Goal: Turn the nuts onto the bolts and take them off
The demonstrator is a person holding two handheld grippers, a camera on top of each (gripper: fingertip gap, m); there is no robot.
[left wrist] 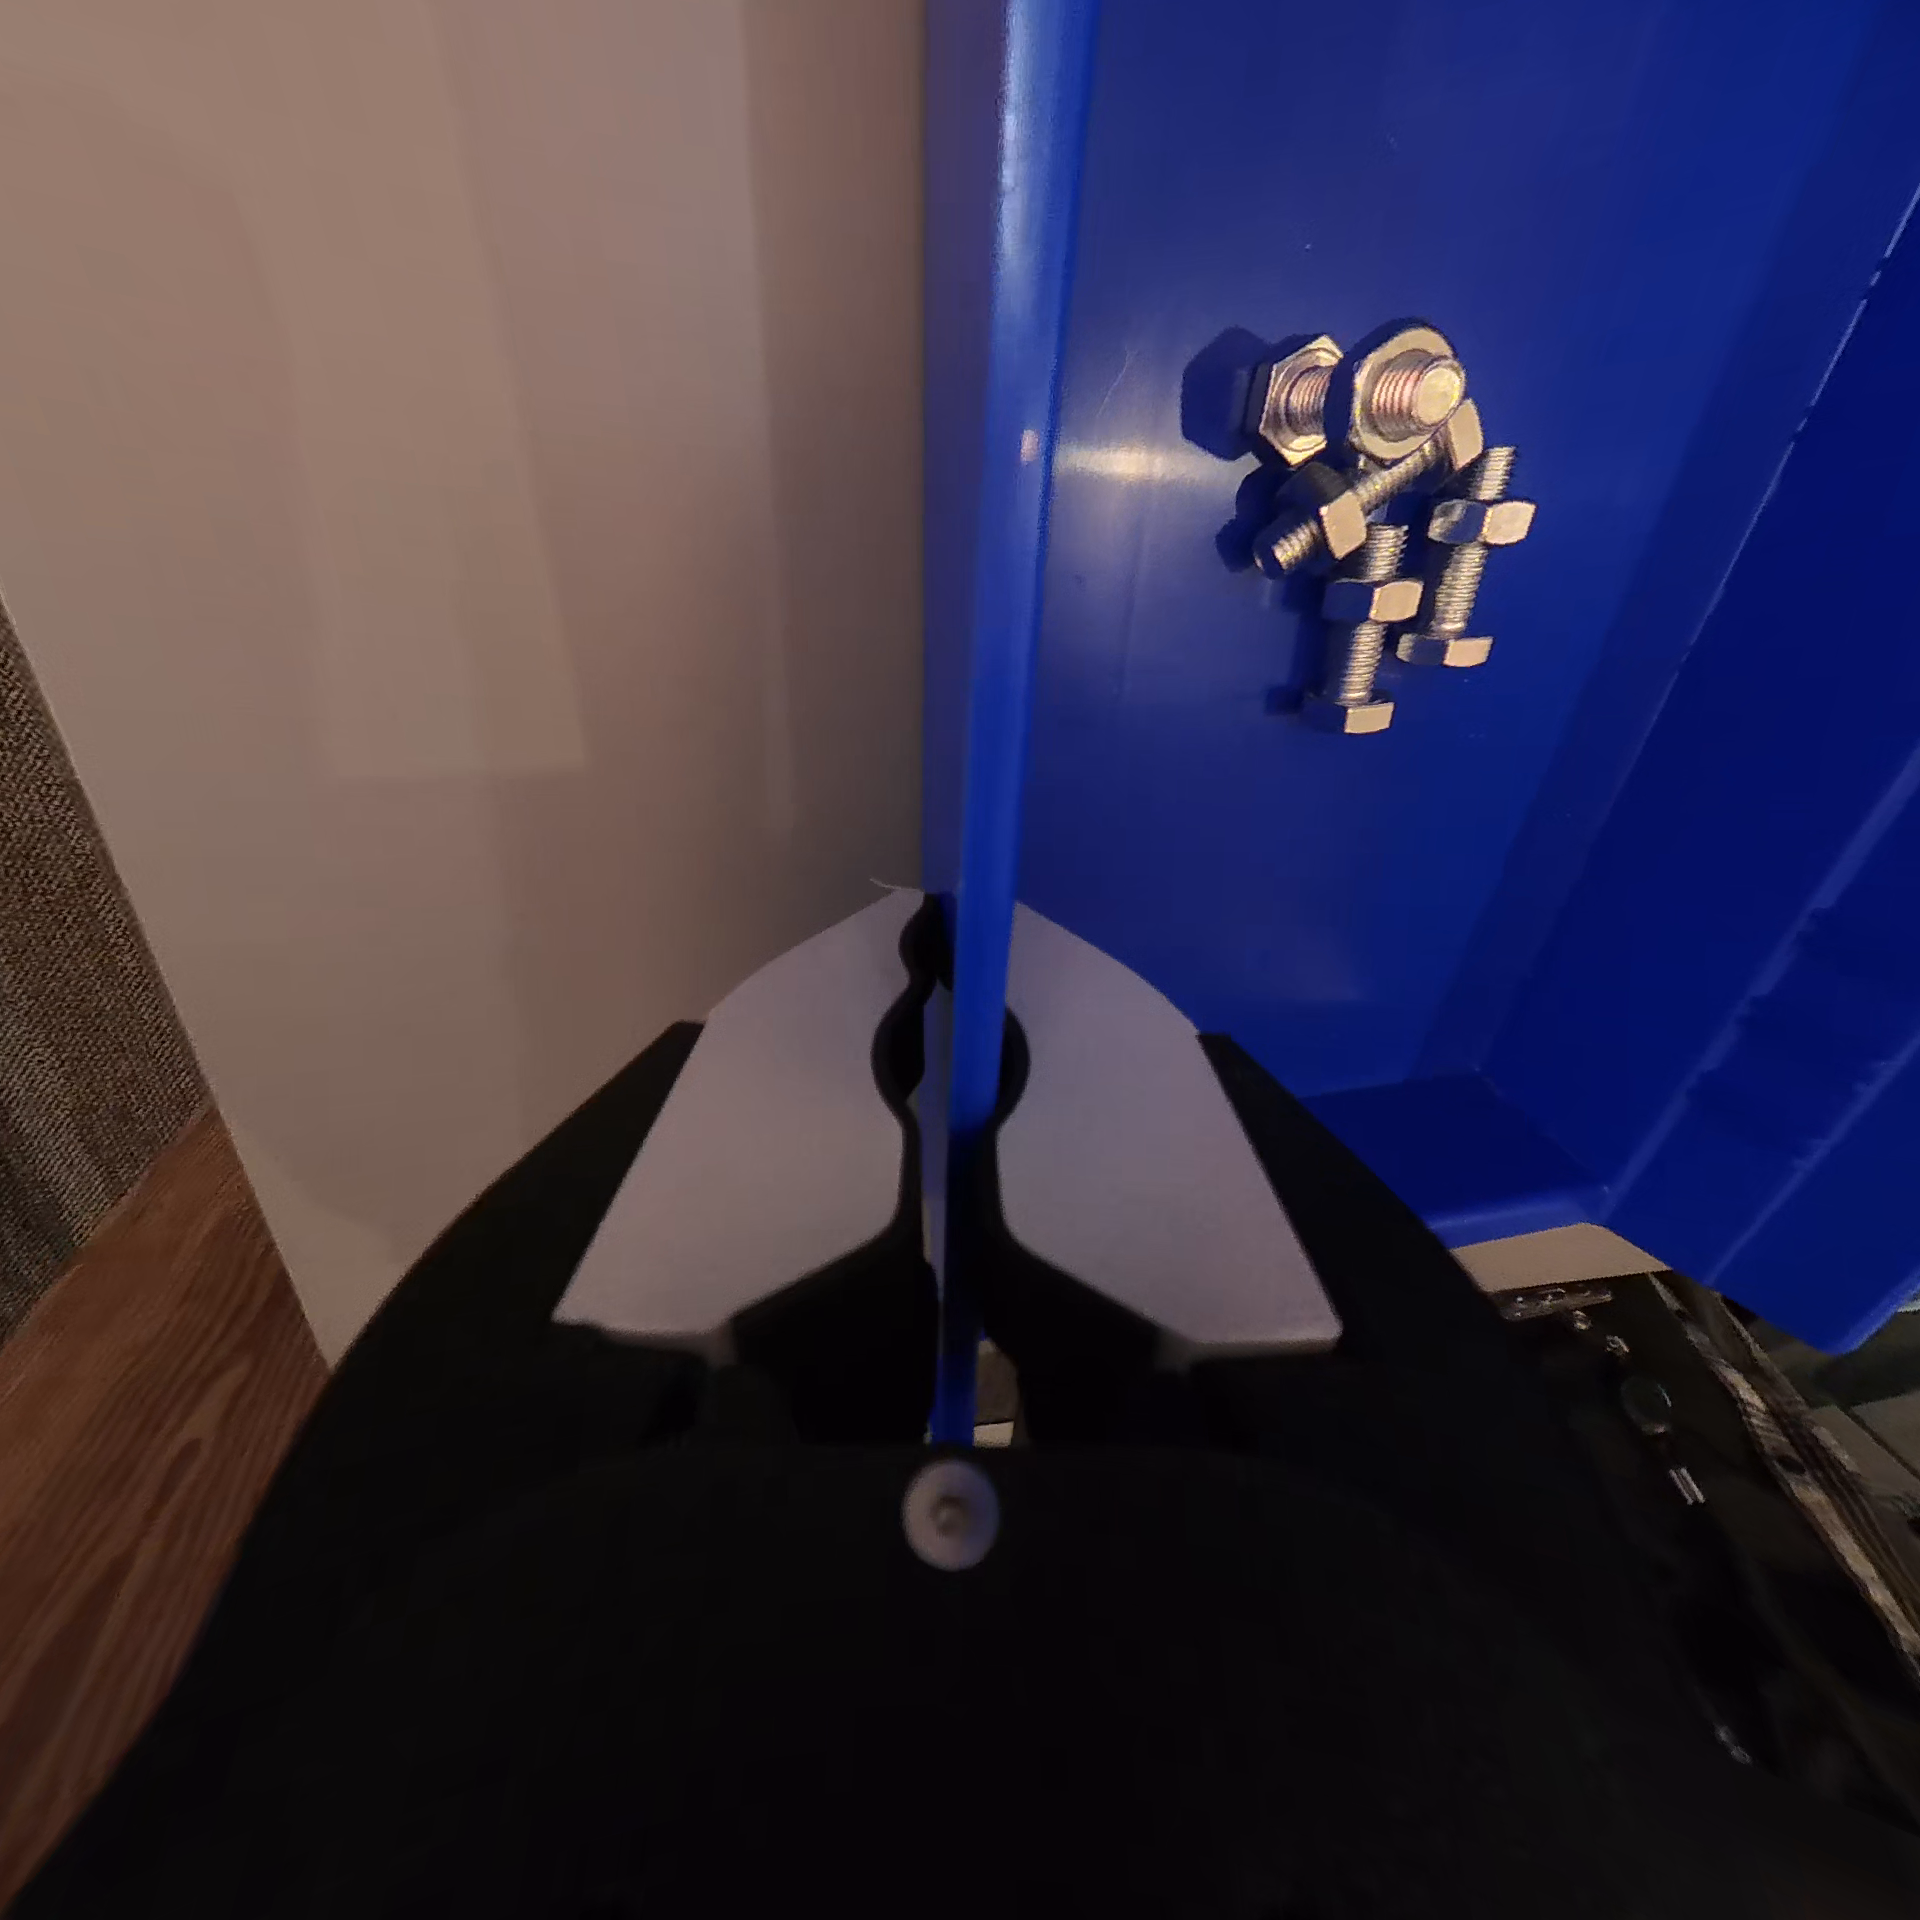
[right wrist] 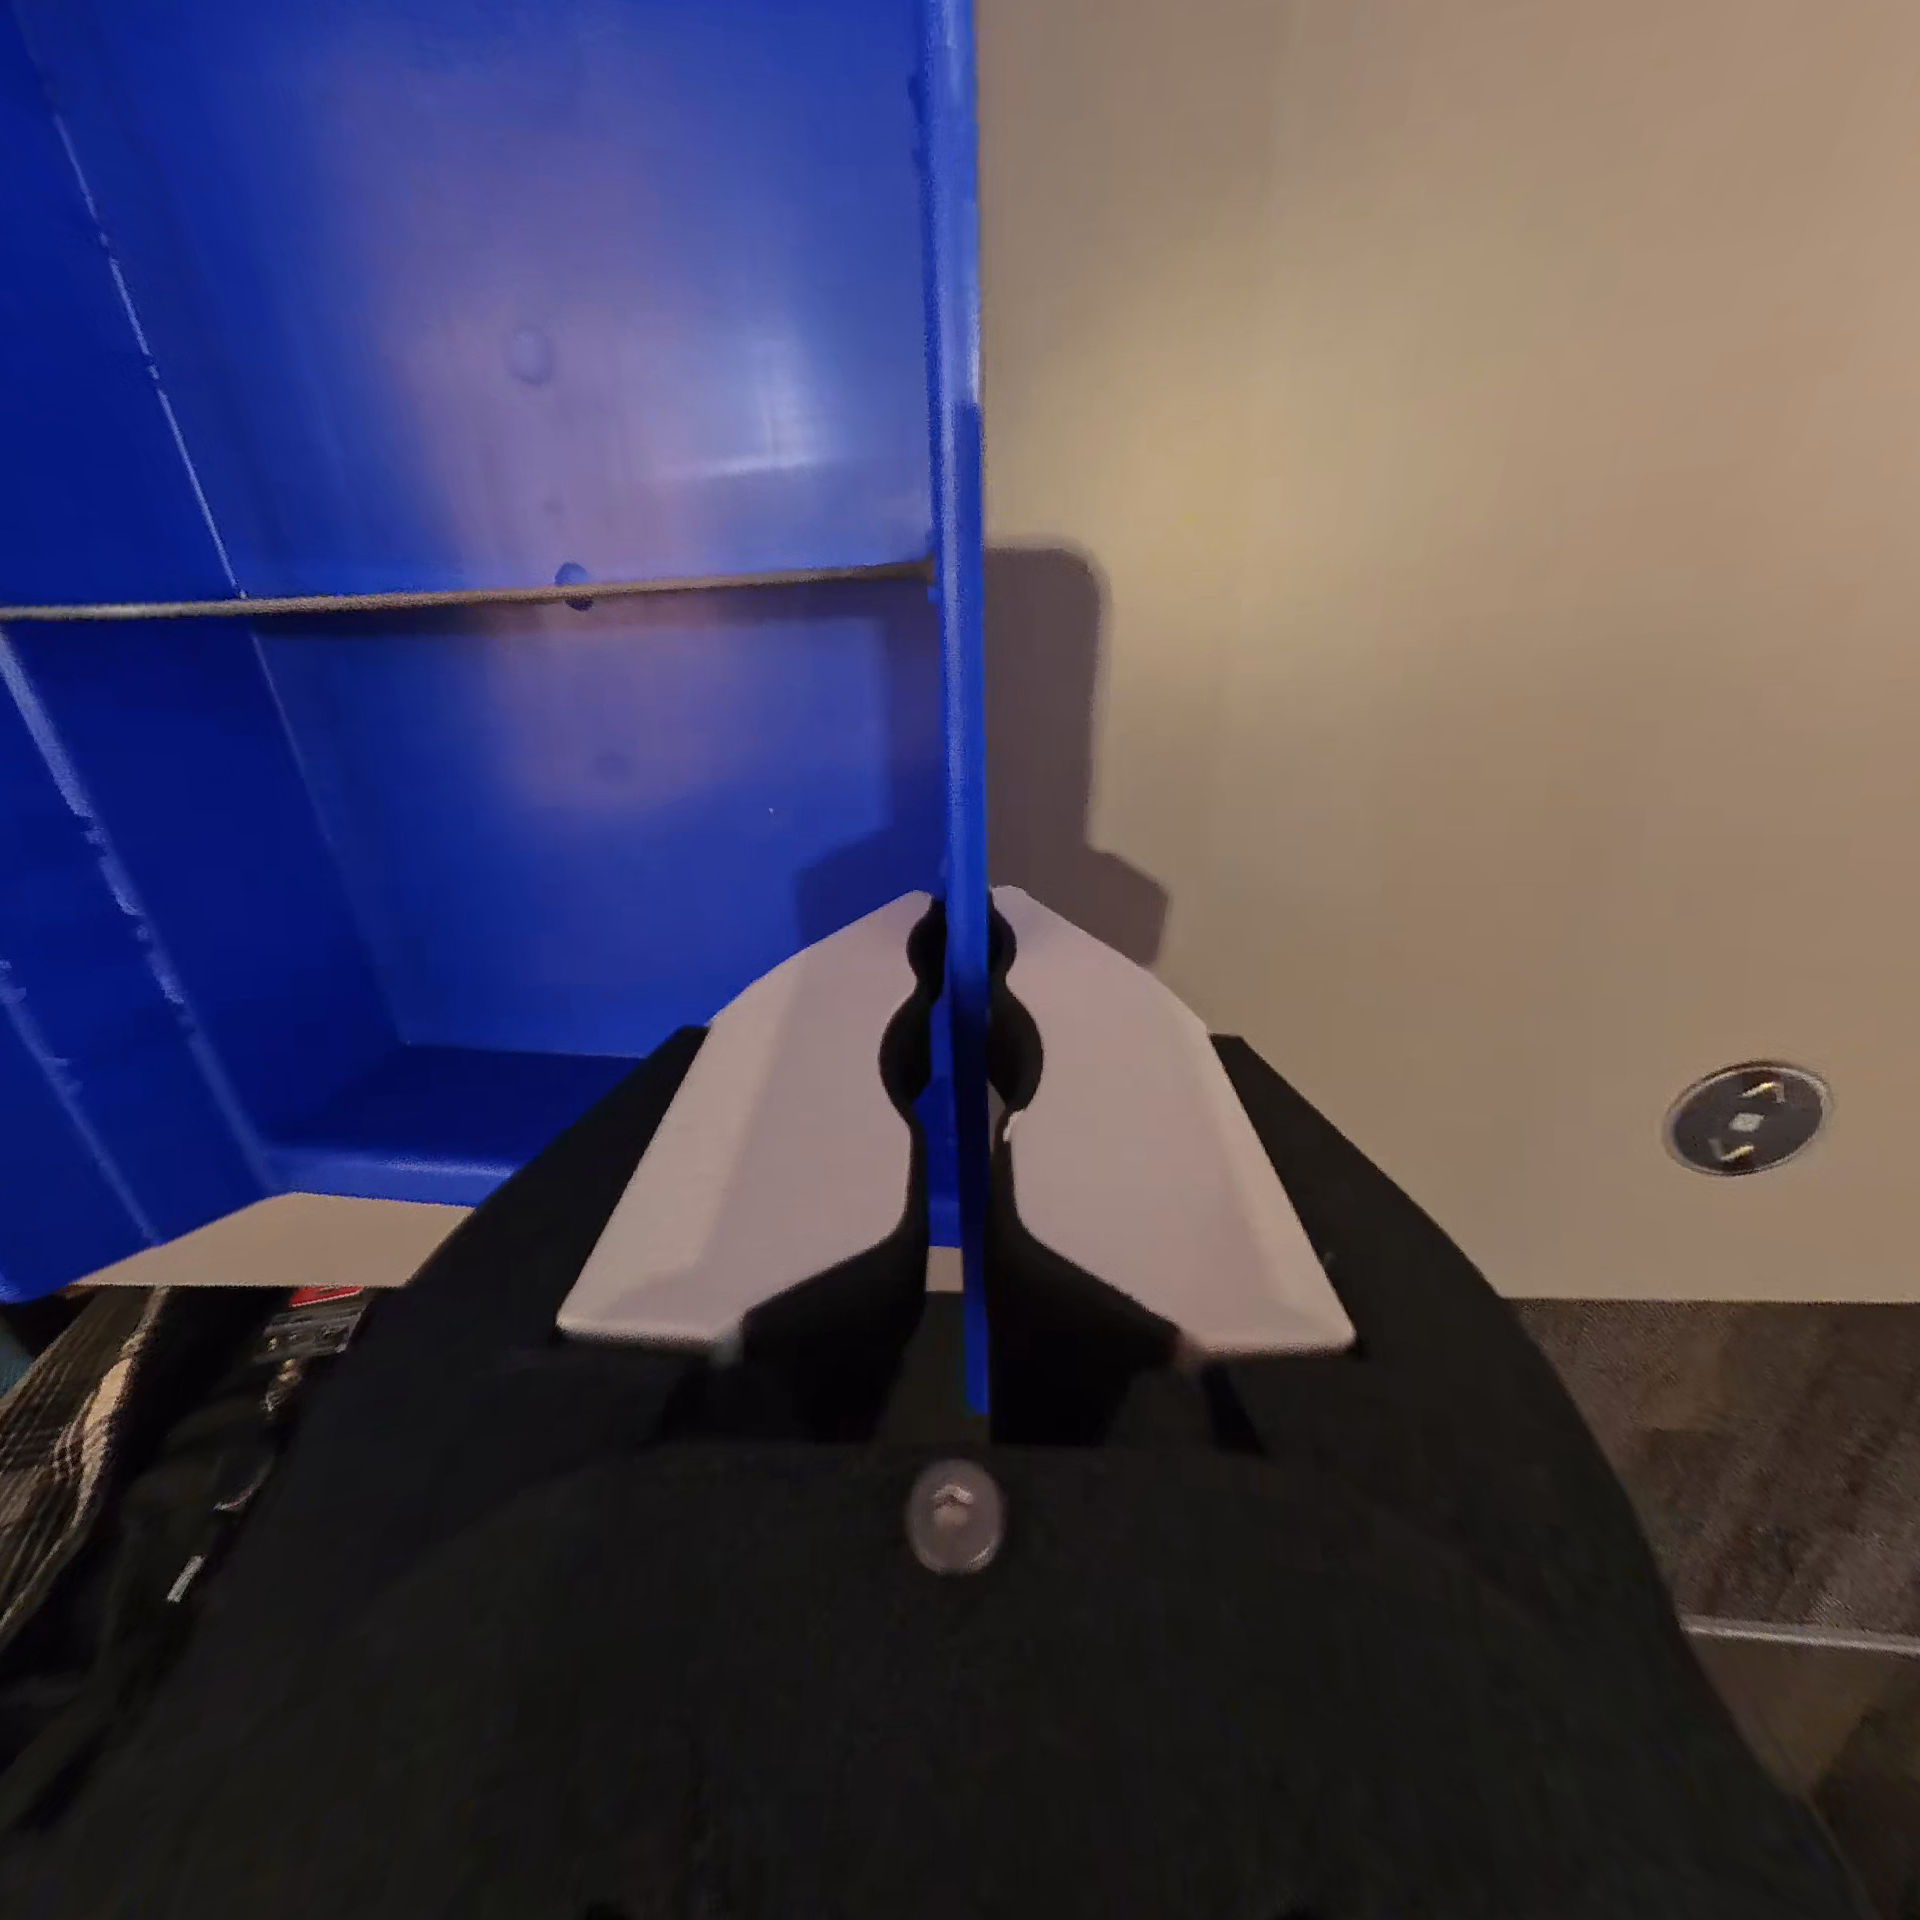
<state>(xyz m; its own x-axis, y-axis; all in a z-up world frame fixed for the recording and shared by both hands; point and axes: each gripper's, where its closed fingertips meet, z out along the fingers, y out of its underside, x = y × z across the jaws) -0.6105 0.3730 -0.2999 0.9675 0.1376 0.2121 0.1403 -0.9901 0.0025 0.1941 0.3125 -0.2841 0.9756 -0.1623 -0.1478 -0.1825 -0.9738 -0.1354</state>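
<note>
A blue plastic bin (left wrist: 1299,831) stands on the pale table. Several silver bolts with nuts on them (left wrist: 1382,520) lie in a heap on its floor, seen in the left wrist view. My left gripper (left wrist: 961,925) is shut on the bin's left wall (left wrist: 992,623), one pad on each side of the thin rim. My right gripper (right wrist: 961,914) is shut on the bin's right wall (right wrist: 956,416) in the same way. In the right wrist view the bin's inside (right wrist: 468,779) holds nothing I can see, and a thin dark divider line (right wrist: 468,601) crosses it.
The pale tabletop (left wrist: 468,520) lies left of the bin and also right of it (right wrist: 1455,623). A round metal grommet (right wrist: 1745,1117) is set in the table at the right. Wooden floor (left wrist: 125,1403) shows at the lower left, and dark clothing (right wrist: 156,1455) below the bin. The gap from one gripper's tips to the other's is roughly 80 centimeters.
</note>
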